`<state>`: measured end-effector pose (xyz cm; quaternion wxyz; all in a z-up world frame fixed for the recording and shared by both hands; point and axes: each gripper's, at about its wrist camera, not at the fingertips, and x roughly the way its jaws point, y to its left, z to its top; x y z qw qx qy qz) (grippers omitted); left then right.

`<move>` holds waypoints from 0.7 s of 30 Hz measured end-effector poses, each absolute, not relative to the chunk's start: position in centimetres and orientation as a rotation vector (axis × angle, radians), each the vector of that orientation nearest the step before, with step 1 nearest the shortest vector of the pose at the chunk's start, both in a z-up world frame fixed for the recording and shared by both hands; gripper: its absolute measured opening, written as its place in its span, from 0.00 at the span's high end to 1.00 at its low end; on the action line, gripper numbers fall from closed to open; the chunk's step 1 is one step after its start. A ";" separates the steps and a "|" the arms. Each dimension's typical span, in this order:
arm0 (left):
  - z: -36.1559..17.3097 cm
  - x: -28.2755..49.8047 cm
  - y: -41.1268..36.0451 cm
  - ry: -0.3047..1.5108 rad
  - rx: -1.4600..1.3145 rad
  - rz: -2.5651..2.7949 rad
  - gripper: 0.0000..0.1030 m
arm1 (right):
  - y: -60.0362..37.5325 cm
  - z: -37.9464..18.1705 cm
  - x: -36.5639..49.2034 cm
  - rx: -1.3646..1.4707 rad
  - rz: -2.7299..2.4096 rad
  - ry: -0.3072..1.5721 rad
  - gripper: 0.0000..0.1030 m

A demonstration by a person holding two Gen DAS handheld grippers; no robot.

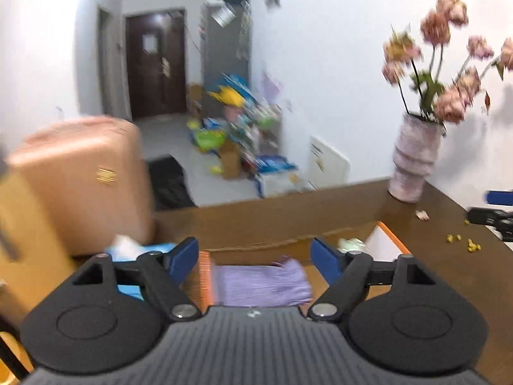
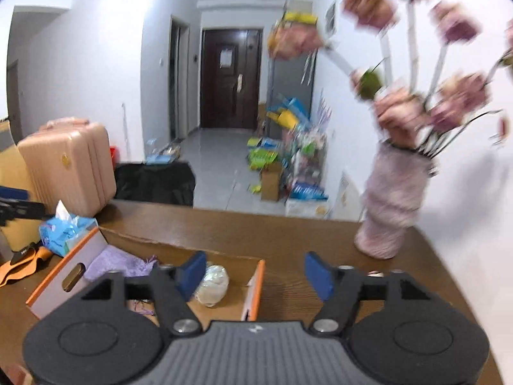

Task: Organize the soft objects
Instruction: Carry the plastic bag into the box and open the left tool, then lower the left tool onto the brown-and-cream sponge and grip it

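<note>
Both grippers empty, fingers spread wide: left gripper (image 1: 255, 256), right gripper (image 2: 255, 271). Purple cloth (image 1: 261, 285) lies in the orange-edged box (image 2: 256, 288) at lower centre, beside a pale bundle (image 2: 213, 284); likely dropped there for sorting. Vase (image 2: 389, 205) stands clear on the table (image 2: 288, 234).

A home's entrance hall is showing here: a dark front door (image 2: 231, 77) is closing off a tiled corridor, a pink suitcase (image 2: 69, 166) is standing by the wooden desk (image 2: 288, 234), and a vase of dried flowers (image 2: 389, 205) is sitting against the white wall.
</note>
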<state>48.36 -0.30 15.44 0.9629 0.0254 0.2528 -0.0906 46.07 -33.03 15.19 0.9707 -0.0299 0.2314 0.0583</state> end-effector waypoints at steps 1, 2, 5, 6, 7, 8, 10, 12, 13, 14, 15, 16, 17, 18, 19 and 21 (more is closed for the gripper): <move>16.1 47.1 0.5 0.493 0.045 -0.168 0.20 | -32.9 15.6 44.8 -0.063 0.121 0.454 0.22; 16.6 46.0 1.1 0.480 0.036 -0.156 0.19 | -33.0 15.9 44.2 -0.064 0.127 0.450 0.22; 17.8 43.1 2.1 0.452 0.023 -0.134 0.16 | -32.5 16.7 41.7 -0.053 0.138 0.419 0.22; 18.0 42.1 2.3 0.440 0.031 -0.125 0.16 | -32.5 16.8 41.0 -0.052 0.143 0.408 0.22; 18.0 41.2 2.5 0.428 0.036 -0.112 0.15 | -32.4 16.8 40.2 -0.048 0.147 0.393 0.22; 17.9 40.1 2.7 0.417 0.038 -0.093 0.14 | -32.2 16.8 39.0 -0.045 0.148 0.372 0.21; 17.2 37.6 3.3 0.398 0.047 -0.070 0.14 | -31.9 16.3 36.4 -0.046 0.157 0.336 0.20; 15.9 34.7 3.6 0.379 0.048 -0.061 0.11 | -31.4 15.4 34.1 -0.051 0.163 0.308 0.20; 15.3 33.4 3.8 0.372 0.048 -0.054 0.10 | -31.2 14.9 33.0 -0.050 0.167 0.296 0.20; 14.5 31.9 3.8 0.365 0.049 -0.052 0.10 | -31.1 14.3 31.5 -0.040 0.168 0.279 0.20; 13.6 30.5 3.8 0.363 0.044 -0.051 0.10 | -30.7 13.7 30.2 -0.037 0.169 0.269 0.20; 12.8 29.1 3.8 0.364 0.037 -0.057 0.10 | -30.4 13.0 28.7 -0.033 0.177 0.252 0.19; 11.9 27.5 3.9 0.356 0.023 -0.069 0.08 | -30.1 12.2 27.0 -0.029 0.184 0.237 0.18; 11.0 26.2 3.9 0.350 0.012 -0.080 0.06 | -29.8 11.4 25.5 -0.036 0.189 0.224 0.17; 9.9 24.7 3.8 0.348 0.011 -0.085 0.06 | -29.3 10.4 23.7 -0.035 0.197 0.200 0.15; 8.0 21.8 3.8 0.340 -0.008 -0.098 0.05 | -28.6 8.5 20.9 -0.027 0.219 0.176 0.13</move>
